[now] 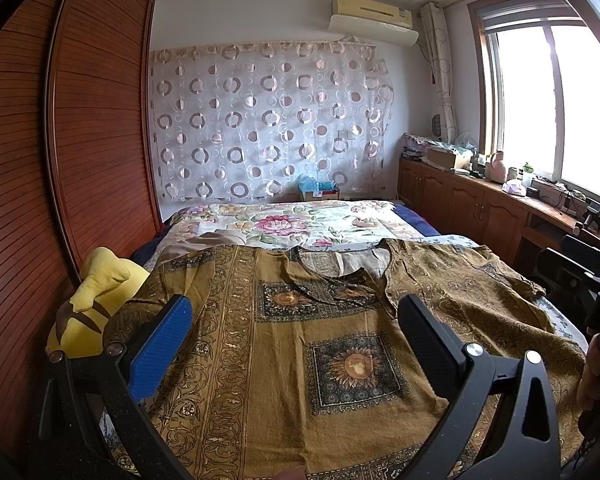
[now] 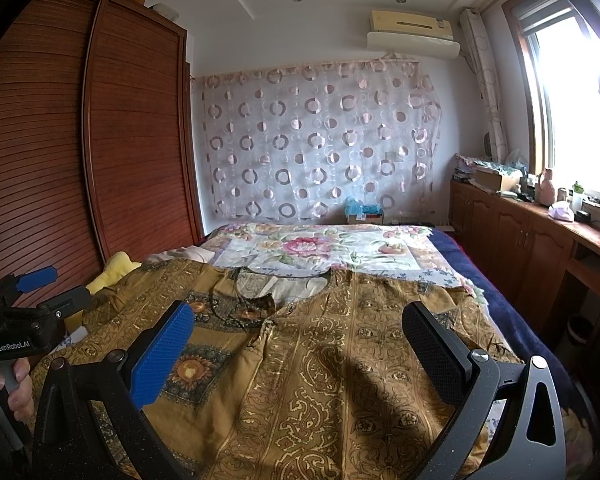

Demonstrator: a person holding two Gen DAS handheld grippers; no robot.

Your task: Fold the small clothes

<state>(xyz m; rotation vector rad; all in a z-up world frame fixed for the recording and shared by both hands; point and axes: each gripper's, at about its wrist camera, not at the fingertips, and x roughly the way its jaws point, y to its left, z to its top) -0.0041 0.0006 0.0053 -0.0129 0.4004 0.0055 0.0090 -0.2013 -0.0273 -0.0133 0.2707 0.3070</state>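
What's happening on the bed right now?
A person holds a tool in each hand above a mustard patterned top spread flat on the bed, neckline away from them. The left tool and right tool are both open and grip nothing. No fold shows yet. A yellow plush toy lies at the left.

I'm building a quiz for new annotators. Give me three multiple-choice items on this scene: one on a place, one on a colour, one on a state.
1. Where does the yellow plush toy lie?
A. left of the shirt
B. on the cabinet
C. on the shirt

2. Main colour of the shirt?
A. white
B. mustard brown
C. red

3. The left gripper jaws are:
A. shut on the shirt
B. open, empty
C. shut on the toy

Answers: A, it lies between shirt and wardrobe; B, patterned mustard cloth; B, the fingers stand wide apart.
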